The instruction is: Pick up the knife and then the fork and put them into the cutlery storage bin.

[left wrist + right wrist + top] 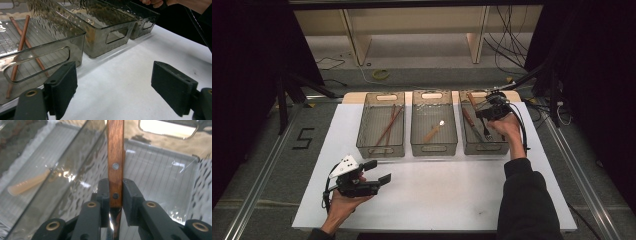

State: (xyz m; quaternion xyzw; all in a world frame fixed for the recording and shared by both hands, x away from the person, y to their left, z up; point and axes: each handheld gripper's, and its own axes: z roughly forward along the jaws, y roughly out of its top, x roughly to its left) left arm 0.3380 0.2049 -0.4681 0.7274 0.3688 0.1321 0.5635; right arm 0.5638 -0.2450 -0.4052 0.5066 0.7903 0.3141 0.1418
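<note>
Left tool [379, 171]: in my left hand [343, 202] over the near left part of the tabletop [442, 190], jaws spread wide with nothing between them. In the left gripper view the two black pads [62, 85] stand well apart above bare white tabletop, pointing toward the bins.

Three clear smoked bins sit side by side along the far edge of the tabletop. Left bin [380, 145]: holds two reddish-brown chopsticks [389, 125], lying crossed on the ribbed floor. Middle bin [434, 145]: holds one pale utensil [433, 132] with a shiny end, lying diagonally. Right bin [469, 145]: near the far right corner; a wood-handled knife [470, 120] lies on its floor.

Right tool [488, 114]: in my right hand [507, 125], over the right bin. Jaws pressed together, pinching a wood-handled utensil [115, 165]. In the right gripper view the pads clamp the lower end of the riveted brown handle from both sides, where the wood meets the metal; the handle runs straight away from the tool, above the bin's ribbed floor. In the high view a fork head [487, 134] shows below the tool, inside the bin; I cannot tell whether it touches the floor.
</note>
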